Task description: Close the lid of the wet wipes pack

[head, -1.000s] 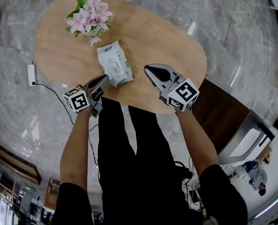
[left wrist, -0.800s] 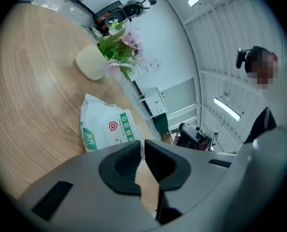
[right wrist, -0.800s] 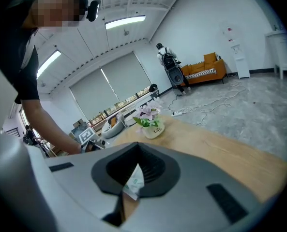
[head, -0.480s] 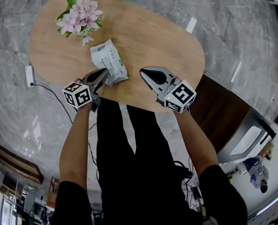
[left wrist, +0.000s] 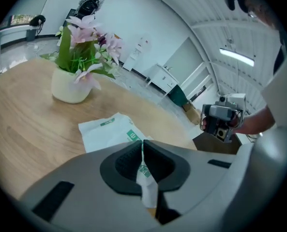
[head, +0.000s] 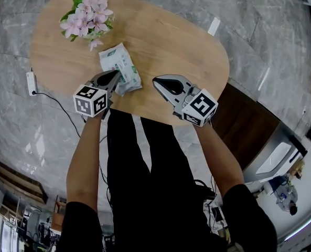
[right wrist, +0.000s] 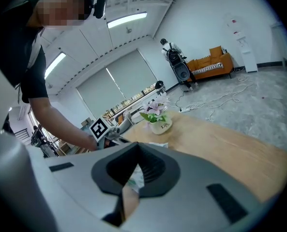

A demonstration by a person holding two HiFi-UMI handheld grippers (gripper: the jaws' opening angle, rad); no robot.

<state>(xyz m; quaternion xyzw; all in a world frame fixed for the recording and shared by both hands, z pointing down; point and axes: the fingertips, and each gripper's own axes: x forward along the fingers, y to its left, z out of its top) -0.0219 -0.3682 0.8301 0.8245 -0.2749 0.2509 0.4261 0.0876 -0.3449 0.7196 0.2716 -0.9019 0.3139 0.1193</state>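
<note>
Our left claw [left wrist: 142,146] is pressed onto the near edge of the wet wipes pack [left wrist: 107,129], with a strip of its white and green wrapper pinched between the 2 pads. The rest of the pack lies on the oval wooden surface [head: 171,41], close to our side of it. Our right claw [right wrist: 135,149] is pressed together on nothing and hangs over the surface near the pack, to its right and apart from it. Beyond the pack, toward the far left end, stands a white pot of pink flowers [left wrist: 70,88].
</note>
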